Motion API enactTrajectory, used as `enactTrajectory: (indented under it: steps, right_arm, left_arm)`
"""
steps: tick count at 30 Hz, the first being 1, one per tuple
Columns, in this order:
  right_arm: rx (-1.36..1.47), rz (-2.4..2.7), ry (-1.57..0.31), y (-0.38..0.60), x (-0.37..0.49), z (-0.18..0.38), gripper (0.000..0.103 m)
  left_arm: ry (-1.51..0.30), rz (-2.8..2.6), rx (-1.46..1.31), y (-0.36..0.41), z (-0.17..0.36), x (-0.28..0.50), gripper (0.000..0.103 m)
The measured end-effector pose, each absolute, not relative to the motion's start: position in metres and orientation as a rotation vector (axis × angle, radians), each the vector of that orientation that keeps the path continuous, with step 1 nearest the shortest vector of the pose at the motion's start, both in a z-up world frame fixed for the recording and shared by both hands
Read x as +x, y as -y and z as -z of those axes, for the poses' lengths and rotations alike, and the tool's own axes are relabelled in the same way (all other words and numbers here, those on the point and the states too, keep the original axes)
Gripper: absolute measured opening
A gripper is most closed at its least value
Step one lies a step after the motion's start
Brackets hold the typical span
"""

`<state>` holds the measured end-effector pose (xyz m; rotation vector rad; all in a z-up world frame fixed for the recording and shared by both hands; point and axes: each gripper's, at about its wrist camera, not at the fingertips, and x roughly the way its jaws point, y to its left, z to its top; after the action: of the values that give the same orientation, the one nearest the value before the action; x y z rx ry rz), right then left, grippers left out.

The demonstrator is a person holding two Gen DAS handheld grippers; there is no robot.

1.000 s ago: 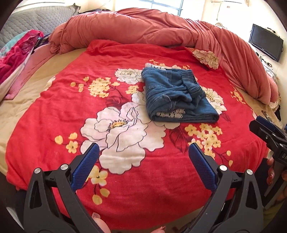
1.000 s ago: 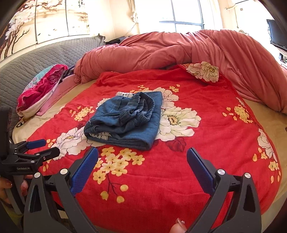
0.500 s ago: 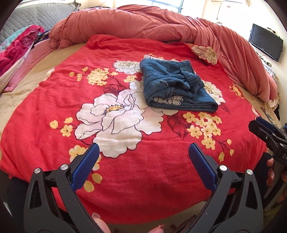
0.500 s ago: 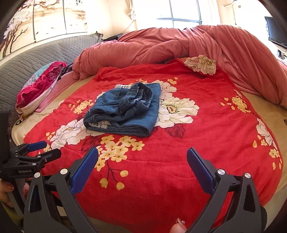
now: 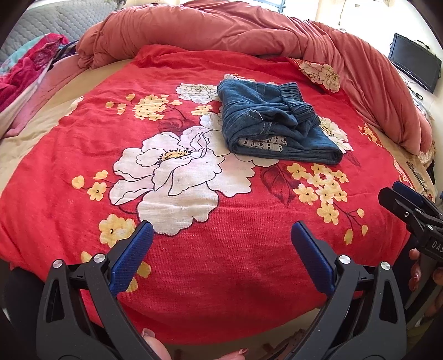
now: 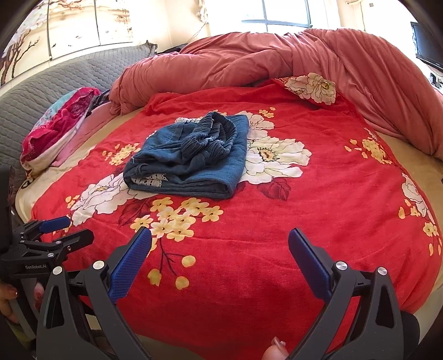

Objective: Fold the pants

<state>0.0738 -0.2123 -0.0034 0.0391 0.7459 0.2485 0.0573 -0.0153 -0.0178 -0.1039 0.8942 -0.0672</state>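
Both sets of jaws wide and empty at the bed's near edge, left gripper & right gripper side by side; pants lie well ahead mid-blanket, already bundled, long axis running away, slightly right of left gripper, left of right; neither clearly nearer.

left gripper jaws spread wide, right gripper likewise, both empty

Bright daylight from window; fisheye-warped edges.
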Motion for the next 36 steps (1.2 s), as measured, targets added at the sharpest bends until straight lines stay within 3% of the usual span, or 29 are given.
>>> enactTrajectory:
  steps: [36]
  right_arm:
    - [0.022,-0.242,-0.752,0.2066,0.0745,0.0038,0.098]
  left_arm:
    - [-0.902,0.069,-0.114,0.0168,0.0136,0.0577,0.094]
